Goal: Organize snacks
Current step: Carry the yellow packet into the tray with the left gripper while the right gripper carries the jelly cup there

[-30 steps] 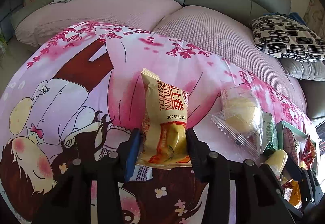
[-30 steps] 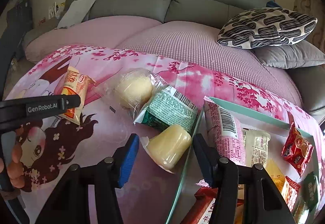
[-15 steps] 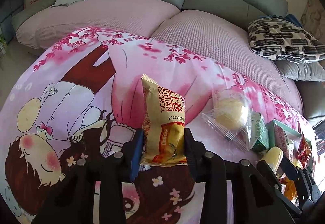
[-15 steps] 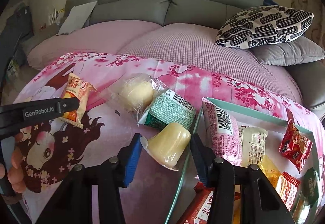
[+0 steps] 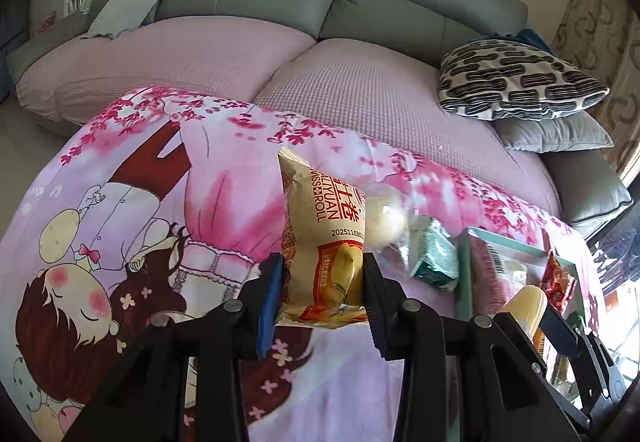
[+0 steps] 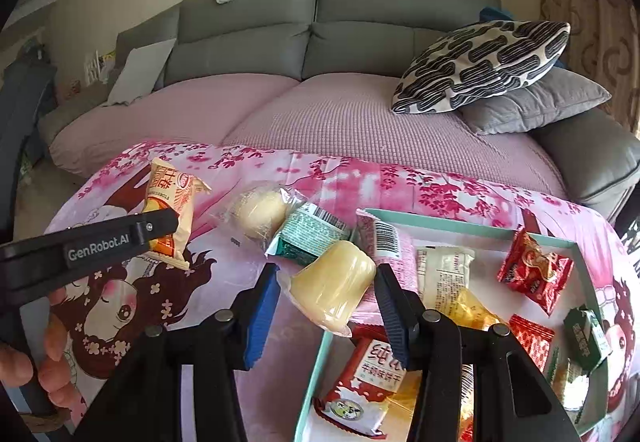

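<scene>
Swiss roll packet (image 5: 325,254) clamped upright between left gripper (image 5: 320,292) fingers (image 5: 270,296).

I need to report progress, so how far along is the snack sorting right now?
Well under way. Done: several packets already lie in the teal tray, including a red one. In hand: the left gripper clamps a Swiss roll pack, and the right gripper holds a jelly cup by the tray's edge. Left: a bun in clear wrap and a green packet remain on the pink cloth.
</scene>
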The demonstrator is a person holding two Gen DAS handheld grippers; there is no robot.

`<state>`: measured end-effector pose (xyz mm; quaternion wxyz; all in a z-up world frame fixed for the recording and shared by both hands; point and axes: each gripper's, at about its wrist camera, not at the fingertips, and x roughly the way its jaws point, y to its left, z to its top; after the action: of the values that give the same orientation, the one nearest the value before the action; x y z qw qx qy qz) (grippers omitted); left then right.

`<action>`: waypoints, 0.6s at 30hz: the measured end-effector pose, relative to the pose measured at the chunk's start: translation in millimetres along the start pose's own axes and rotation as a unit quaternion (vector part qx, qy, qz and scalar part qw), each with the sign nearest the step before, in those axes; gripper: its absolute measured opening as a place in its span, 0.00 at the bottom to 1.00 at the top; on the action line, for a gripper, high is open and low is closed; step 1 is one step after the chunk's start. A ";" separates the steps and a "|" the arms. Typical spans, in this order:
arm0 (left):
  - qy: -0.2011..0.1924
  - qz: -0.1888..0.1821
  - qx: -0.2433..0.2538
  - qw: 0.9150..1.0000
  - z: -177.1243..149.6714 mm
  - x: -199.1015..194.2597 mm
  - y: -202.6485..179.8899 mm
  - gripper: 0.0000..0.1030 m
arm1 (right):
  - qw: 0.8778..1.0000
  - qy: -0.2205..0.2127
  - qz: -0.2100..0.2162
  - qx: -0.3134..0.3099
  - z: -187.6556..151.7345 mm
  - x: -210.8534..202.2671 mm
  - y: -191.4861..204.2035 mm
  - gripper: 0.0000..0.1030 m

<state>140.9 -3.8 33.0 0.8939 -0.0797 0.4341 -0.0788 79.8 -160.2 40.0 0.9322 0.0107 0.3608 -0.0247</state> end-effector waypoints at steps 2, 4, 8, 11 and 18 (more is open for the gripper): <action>-0.002 -0.006 0.007 1.000 -2.2 -4.4 -9.1 0.39 | 1.000 -0.005 -0.013 0.016 -1.6 -9.0 -12.9 0.50; -0.005 -0.013 0.016 1.000 -4.3 -8.8 -19.2 0.39 | 0.999 -0.010 -0.030 0.037 -3.5 -18.9 -30.3 0.50; -0.009 -0.031 0.039 0.999 -10.8 -15.3 -45.2 0.39 | 0.995 -0.013 -0.074 0.071 -11.1 -36.4 -68.7 0.50; -0.010 -0.046 0.059 0.997 -15.3 -17.6 -67.6 0.39 | 0.990 -0.013 -0.099 0.099 -19.3 -47.7 -98.0 0.50; -0.011 -0.088 0.116 0.989 -31.4 -21.0 -126.2 0.39 | 0.978 -0.019 -0.139 0.154 -34.4 -70.0 -152.9 0.50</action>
<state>94.3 -124.7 56.5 0.8914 -0.0145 0.4033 -0.2063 -3.3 -308.9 61.4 0.9138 0.1033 0.3325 -0.2090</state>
